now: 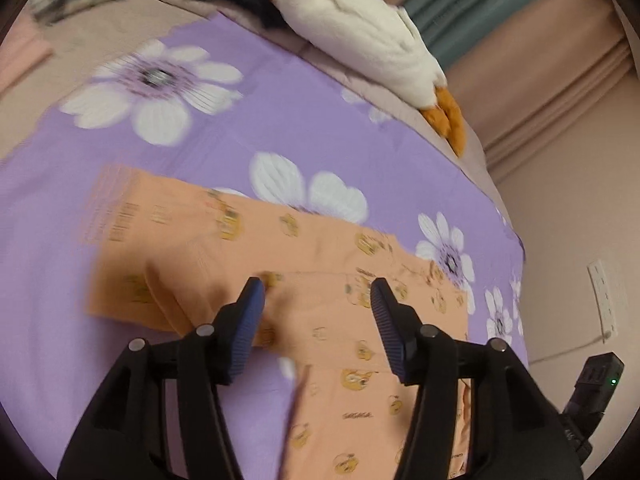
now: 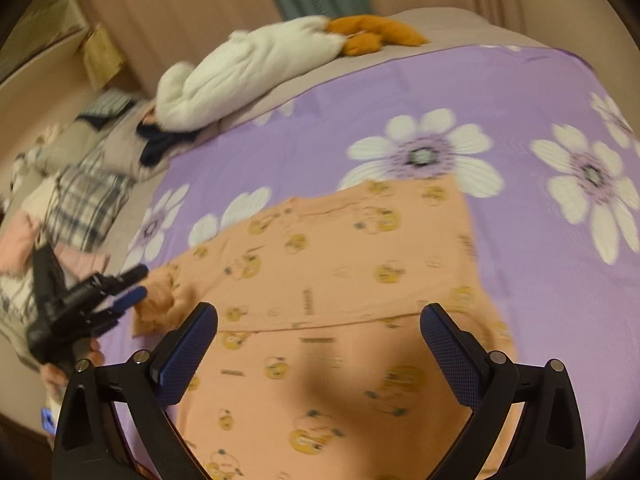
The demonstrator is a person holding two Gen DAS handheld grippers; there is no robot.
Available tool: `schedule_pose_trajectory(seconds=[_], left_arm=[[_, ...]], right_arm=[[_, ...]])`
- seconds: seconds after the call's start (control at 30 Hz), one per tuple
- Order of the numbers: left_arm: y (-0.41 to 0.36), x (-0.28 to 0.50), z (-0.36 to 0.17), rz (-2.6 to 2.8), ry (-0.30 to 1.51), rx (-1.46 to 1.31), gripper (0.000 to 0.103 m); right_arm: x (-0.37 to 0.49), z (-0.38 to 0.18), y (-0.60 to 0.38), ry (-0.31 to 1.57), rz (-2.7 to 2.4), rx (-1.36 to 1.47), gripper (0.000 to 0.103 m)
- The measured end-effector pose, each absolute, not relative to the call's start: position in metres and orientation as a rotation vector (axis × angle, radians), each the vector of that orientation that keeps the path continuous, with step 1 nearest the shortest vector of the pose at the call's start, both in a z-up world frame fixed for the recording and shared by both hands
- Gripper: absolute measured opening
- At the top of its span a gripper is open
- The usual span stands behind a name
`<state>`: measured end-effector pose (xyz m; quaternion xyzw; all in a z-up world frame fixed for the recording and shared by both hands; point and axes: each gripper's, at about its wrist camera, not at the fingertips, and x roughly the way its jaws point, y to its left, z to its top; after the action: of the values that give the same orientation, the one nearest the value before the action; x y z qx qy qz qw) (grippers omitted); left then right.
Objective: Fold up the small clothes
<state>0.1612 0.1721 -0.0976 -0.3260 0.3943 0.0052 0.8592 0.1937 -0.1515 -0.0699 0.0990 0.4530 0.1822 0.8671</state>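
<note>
Orange shirt (image 2: 340,280) with yellow cartoon prints lies spread on the purple flowered sheet (image 2: 520,100) — partly folded, one edge bunched by the left gripper (image 2: 138,284). We see both grippers spread, pinching nothing: left one (image 1: 318,292) hovers over the cloth, right gripper (image 2: 318,322) too. White stuffed duck (image 2: 248,68) lies at the bed's far edge — plaid clothes (image 2: 88,200) piled beside the sheet.

Both the left gripper (image 1: 318,294) and right gripper (image 2: 319,314) hover with jaws spread wide, fingers pointing toward twelve o'clock.
</note>
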Motion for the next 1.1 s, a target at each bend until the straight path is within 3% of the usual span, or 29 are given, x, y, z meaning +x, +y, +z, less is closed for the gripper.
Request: schedule_pose_trajectory(seconds=[0.23, 0.37, 0.77, 0.83, 0.93, 1.0, 1.1], left_arm=[[0.226, 0.093, -0.083, 0.276, 0.793, -0.671, 0.056], [0.249, 0.063, -0.093, 0.380, 0.812, -0.688, 0.055], [0.274, 0.020, -0.117, 0.435, 0.849, -0.795, 0.055], [0.273, 0.018, -0.117, 0.432, 0.850, -0.794, 0.055], [0.272, 0.018, -0.120, 0.420, 0.856, -0.795, 0.055], [0.271, 0.019, -0.122, 0.412, 0.863, -0.789, 0.055], [0.269, 0.022, -0.126, 0.402, 0.870, -0.794, 0.055]], right_arm=[[0.193, -0.078, -0.043, 0.984, 0.575, -0.011, 0.094], [0.185, -0.086, 0.026, 0.988, 0.691, -0.149, 0.082], [0.199, -0.138, 0.151, 1.064, 0.734, -0.401, 0.080], [0.205, -0.151, 0.158, 1.092, 0.720, -0.413, 0.075], [0.212, -0.160, 0.161, 1.104, 0.707, -0.419, 0.062], [0.214, -0.157, 0.158, 1.086, 0.716, -0.409, 0.038], [0.222, -0.152, 0.146, 1.104, 0.722, -0.355, 0.012]])
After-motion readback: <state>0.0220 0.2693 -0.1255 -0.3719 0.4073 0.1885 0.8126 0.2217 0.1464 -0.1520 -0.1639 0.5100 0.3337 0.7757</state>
